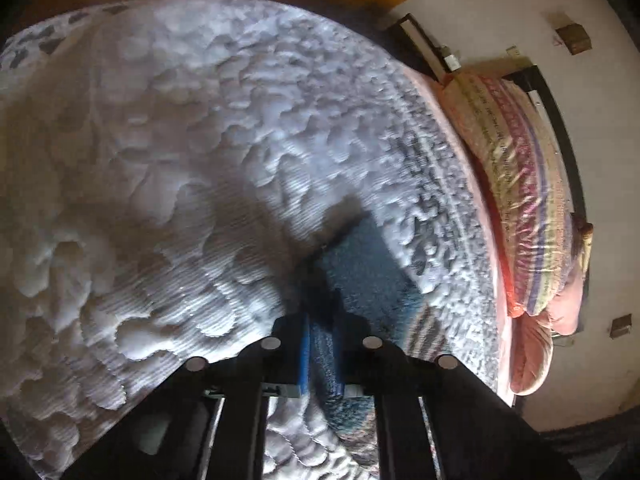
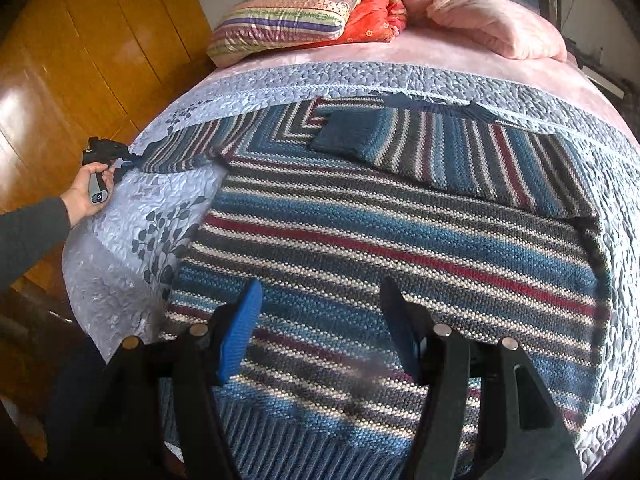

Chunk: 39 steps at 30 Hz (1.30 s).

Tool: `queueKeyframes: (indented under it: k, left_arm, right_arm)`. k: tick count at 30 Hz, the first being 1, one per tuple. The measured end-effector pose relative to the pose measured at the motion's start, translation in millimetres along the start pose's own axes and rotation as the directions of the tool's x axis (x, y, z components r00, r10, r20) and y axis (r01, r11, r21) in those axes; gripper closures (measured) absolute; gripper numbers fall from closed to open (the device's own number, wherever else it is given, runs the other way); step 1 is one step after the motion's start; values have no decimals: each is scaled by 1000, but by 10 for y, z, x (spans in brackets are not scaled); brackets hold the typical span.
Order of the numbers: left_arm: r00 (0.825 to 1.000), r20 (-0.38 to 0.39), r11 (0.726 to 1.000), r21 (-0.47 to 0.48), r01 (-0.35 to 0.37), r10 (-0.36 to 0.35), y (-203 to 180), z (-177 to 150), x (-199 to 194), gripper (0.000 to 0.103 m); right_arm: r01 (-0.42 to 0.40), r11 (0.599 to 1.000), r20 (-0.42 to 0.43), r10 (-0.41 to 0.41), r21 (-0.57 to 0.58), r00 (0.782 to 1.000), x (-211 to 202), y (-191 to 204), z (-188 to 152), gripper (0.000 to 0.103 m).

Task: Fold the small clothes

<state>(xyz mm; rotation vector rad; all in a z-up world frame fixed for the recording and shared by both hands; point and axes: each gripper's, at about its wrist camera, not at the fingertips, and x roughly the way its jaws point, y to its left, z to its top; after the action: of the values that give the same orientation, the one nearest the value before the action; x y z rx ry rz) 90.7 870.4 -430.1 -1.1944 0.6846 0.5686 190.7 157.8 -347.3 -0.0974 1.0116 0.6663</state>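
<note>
Striped knit sweater (image 2: 380, 248) lay spread flat on the quilted bedspread (image 2: 132, 208), filling most of the bed's near half, ribbed hem at the near edge. One sleeve was folded across the chest, its dark blue cuff (image 2: 340, 136) lying on the body. The other sleeve (image 2: 180, 152) stretched out toward the bed's left edge. Left gripper (image 1: 322, 354) was pinching that sleeve's blue cuff end (image 1: 360, 272), blue pads pressed together on the knit, close over the bedspread. In the right wrist view the left gripper (image 2: 120, 156) sat at the left edge of the bed, held by a hand (image 2: 86, 192) in a dark sleeve. Right gripper (image 2: 320, 328) hovered above the lower body of the sweater, fingers spread wide, nothing between them. Folded striped quilt (image 2: 280, 20) and pink pillows (image 2: 496, 24) sat at the far end of the bed. Wooden floor (image 2: 60, 80) on the left.
</note>
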Motion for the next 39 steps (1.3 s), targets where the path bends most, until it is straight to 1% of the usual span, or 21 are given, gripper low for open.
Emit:
queueKeyframes:
  k: [2,6,8,12,14,15,17,21,25,27,29,30,33,34,36,37,38,39]
  left_arm:
    - [1000,11,999,24,24,-24,-123,-7,-107,95]
    - [994,27,992,67,107,-109,-458,-65,-361,95]
    - [987,24,980,132,152,-157,-769,-169,-502,95]
    - [967,-17,932,264,249,-253,-1446,-517,-700,95]
    - [959,-39,912,300,280,-282,-1686,-670,-729,95]
    - [952,-57,896,326,301,-299,-1859,-794,-742,95]
    - [943,-90,874,354,332,-321,-2096,-979,-719,95]
    - [931,-143,841,398,365,-337,-2474,-1338,-601,95]
    - [925,-217,811,448,378,-311,-2819,-1816,-316,96]
    - [924,-253,797,471,377,-287,-2931,-2031,-149,96]
    - [922,-296,779,505,372,-249,-3025,-2337,61,96]
    - [921,-311,775,512,370,-234,-3039,-2432,137,96]
    - [915,-373,758,548,353,-156,-3067,-2876,515,96]
    - [914,-384,756,556,345,-134,-3051,-2969,602,96]
    - [912,-407,742,593,313,-59,-3002,-3240,855,95]
    - [909,-415,739,602,303,-35,-2959,-3328,942,92]
    - [908,-418,739,607,291,-15,-2909,-3403,1016,86]
    - [906,-424,745,603,286,-5,-2851,-3445,1070,83]
  right_arm:
    - [-2,1000,8,2,1,1000,-45,1,10,42]
    - [-11,1000,29,10,16,1000,-167,-19,37,42]
    - [-20,999,40,19,31,999,-238,-39,53,42]
    - [-43,997,60,39,64,997,-360,-90,76,42]
    - [-54,995,75,48,84,996,-433,-136,82,42]
    - [-58,994,81,50,91,995,-456,-153,86,42]
    - [-63,993,95,53,104,994,-522,-203,86,42]
    - [-68,989,109,53,130,993,-602,-321,67,42]
    - [-78,980,115,57,184,992,-631,-508,40,42]
    - [-82,974,115,59,212,992,-619,-599,33,42]
    - [-86,969,114,61,233,992,-599,-684,28,42]
    - [-89,966,112,64,243,992,-584,-719,29,42]
    - [-97,956,102,72,275,992,-509,-838,51,42]
    - [-100,954,98,75,282,992,-486,-864,62,42]
    - [-112,946,78,92,303,993,-388,-940,126,41]
    - [-119,943,70,102,309,992,-347,-959,159,39]
    - [-135,938,57,123,319,991,-278,-983,233,38]
    - [-156,931,49,148,329,988,-214,-1000,312,37]
